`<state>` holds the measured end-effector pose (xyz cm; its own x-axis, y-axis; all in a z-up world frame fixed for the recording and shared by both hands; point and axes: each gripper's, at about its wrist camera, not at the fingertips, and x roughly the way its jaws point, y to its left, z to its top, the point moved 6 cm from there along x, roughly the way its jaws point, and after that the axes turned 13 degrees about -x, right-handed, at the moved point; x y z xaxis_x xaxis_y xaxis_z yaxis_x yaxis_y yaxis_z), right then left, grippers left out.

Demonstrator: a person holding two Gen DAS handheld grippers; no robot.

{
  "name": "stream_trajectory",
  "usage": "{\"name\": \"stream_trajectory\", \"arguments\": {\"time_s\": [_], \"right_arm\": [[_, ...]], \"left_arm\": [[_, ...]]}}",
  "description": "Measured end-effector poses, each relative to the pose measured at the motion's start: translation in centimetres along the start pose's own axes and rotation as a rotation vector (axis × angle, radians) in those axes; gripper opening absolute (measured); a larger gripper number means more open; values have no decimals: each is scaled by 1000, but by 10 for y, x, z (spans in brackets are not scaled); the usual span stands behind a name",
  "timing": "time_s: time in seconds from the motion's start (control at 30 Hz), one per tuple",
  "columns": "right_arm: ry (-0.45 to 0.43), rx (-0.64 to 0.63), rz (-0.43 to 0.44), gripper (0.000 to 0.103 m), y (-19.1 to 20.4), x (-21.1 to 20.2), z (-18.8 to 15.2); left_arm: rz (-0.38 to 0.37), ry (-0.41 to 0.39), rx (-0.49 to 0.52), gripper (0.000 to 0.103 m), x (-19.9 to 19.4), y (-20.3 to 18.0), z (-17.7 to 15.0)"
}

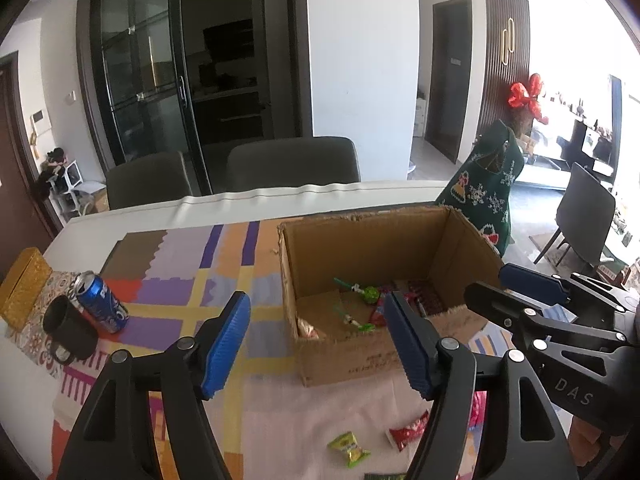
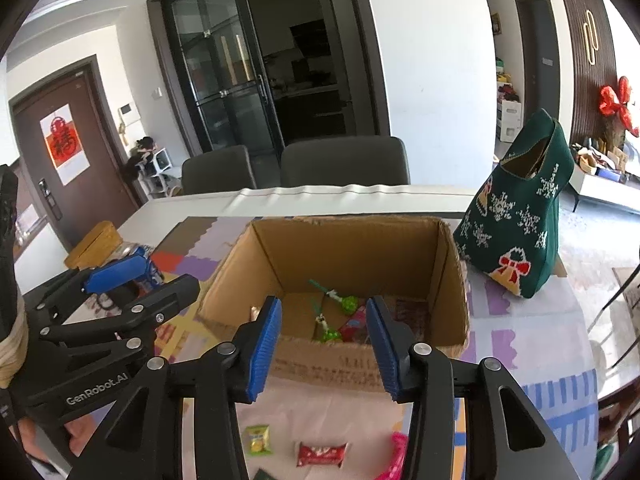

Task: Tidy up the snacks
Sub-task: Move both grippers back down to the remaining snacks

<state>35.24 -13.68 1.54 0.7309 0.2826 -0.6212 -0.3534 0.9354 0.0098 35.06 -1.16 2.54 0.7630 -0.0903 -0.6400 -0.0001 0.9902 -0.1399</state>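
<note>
place: someone's home, dining area opening to a living room
table (image 2: 400, 196): patchwork cloth (image 1: 176, 280), two grey chairs (image 2: 344, 162) behind it
doors: glass sliding doors (image 2: 224, 80), brown front door (image 2: 68, 148) with a red paper charm (image 2: 60, 142)
decor: knitted Christmas stocking (image 2: 520, 220), red bow (image 2: 616, 104) on a slatted wall
clutter: soda can (image 1: 100, 300), mug (image 1: 68, 332)

My right gripper (image 2: 320, 344) hangs spread, holding nothing, before the box (image 2: 360, 256), where two green lollipops (image 2: 338, 312) and red packets lie. Below my fingers (image 2: 262, 350) a yellow-green candy (image 2: 258, 439) and red bar (image 2: 322, 453) lie on the cloth. My left gripper (image 2: 132, 280) is beside me.
</note>
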Motion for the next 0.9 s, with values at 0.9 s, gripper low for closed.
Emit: {"name": "stream_trajectory", "arguments": {"time_s": [0.9], "right_arm": [[154, -5, 51, 52, 23, 8, -96]], "left_arm": [[10, 161, 25, 69, 11, 10, -97]]}}
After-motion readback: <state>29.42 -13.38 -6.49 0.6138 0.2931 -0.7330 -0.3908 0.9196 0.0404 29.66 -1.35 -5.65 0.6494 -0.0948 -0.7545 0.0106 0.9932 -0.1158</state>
